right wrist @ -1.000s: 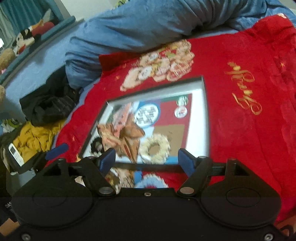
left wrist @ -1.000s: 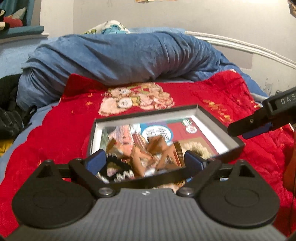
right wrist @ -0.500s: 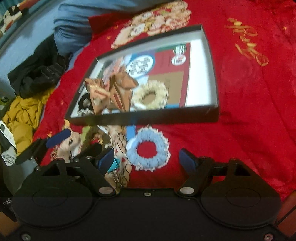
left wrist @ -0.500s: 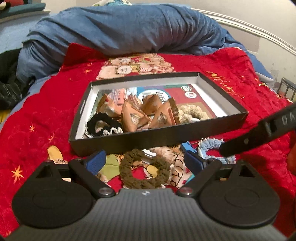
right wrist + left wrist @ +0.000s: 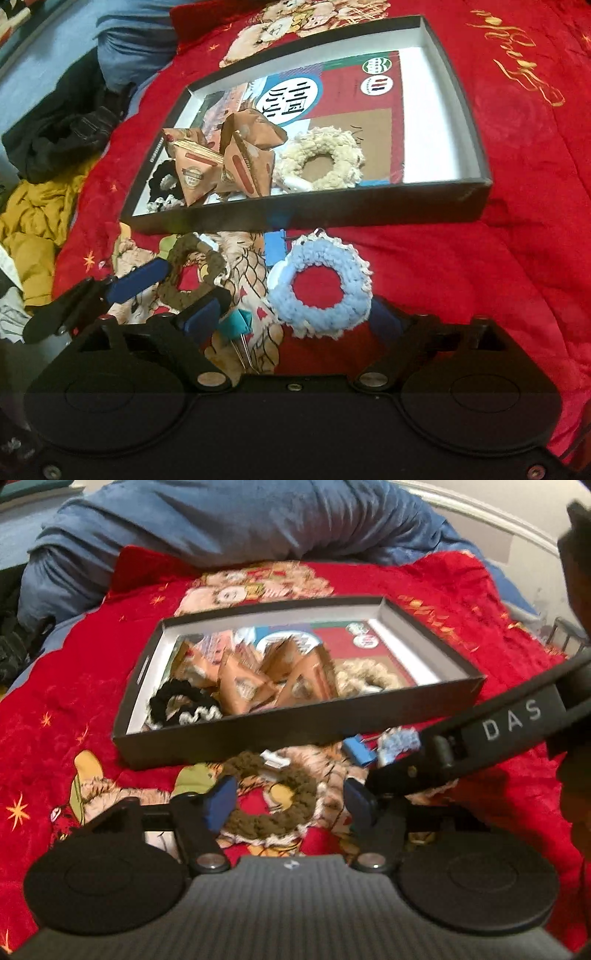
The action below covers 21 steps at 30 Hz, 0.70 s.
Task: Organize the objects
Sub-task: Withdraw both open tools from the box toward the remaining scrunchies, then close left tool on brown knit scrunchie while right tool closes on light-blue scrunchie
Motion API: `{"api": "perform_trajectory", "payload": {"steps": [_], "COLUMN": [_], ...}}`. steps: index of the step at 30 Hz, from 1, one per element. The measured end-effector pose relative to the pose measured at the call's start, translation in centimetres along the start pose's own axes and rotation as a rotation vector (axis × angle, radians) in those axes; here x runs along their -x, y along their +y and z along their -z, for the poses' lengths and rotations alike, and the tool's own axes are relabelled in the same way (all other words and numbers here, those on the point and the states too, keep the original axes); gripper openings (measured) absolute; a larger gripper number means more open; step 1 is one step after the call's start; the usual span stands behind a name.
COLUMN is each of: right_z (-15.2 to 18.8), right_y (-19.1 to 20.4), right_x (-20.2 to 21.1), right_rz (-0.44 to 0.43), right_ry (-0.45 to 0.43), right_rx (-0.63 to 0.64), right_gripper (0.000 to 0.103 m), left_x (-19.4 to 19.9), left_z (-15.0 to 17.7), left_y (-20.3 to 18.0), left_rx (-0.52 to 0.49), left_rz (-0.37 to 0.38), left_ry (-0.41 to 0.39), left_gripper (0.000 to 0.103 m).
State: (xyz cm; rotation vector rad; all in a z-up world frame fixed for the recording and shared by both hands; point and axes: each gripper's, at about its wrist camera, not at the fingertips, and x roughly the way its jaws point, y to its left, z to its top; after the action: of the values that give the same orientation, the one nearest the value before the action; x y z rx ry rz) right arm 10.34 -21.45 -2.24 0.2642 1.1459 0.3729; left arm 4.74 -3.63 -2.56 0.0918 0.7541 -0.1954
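box wall (image 5: 314, 218) blocks beyond; blanket (image 5: 480, 266) rightward free.

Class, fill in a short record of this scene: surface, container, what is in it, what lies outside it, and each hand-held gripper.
surface: red blanket
container: black box
inside: brown packets, cream scrunchie, black scrunchie
outside: olive scrunchie, blue scrunchie
left hand-held gripper: closing around olive scrunchie
right hand-held gripper: opening around blue scrunchie

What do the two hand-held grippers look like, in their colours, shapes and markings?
Both are black. The left gripper has a grey ribbed body, two round black discs, silver pivot screws and two fingers with blue pads. The right gripper has the same discs, screws and blue pads on a dark body; the left wrist view shows white letters "DAS" on its side.
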Motion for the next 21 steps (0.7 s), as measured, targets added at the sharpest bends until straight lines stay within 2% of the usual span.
{"api": "perform_trajectory", "payload": {"steps": [3,7,11,14,21], "right_z": [-0.5,-0.6,-0.3,-0.2,-0.5], "right_y": [1.4,3.4,4.5,5.1,5.6], "right_x": [-1.1,-2.4,-3.1,-3.2,-3.1], "right_rz": [0.057,0.165,0.247,0.298,0.357], "right_ry": [0.009,0.017,0.004,-0.003,0.002], "right_rx": [0.014,0.082,0.085,0.066,0.060], "right_gripper": [0.096,0.096,0.092,0.087,0.074], "left_x": [-0.5,-0.8,-1.1,-1.5,-1.5], "left_z": [0.1,0.4,0.9,0.8,0.6], "left_y": [0.4,0.1,-0.8,-0.8,-0.2], "left_rx": [0.004,-0.028,-0.079,-0.050,0.016], "left_rz": [-0.030,-0.043,-0.064,-0.029,0.002], "left_ry": [0.017,0.019,-0.002,0.016,0.024], "left_gripper": [0.064,0.059,0.061,0.034,0.016]}}
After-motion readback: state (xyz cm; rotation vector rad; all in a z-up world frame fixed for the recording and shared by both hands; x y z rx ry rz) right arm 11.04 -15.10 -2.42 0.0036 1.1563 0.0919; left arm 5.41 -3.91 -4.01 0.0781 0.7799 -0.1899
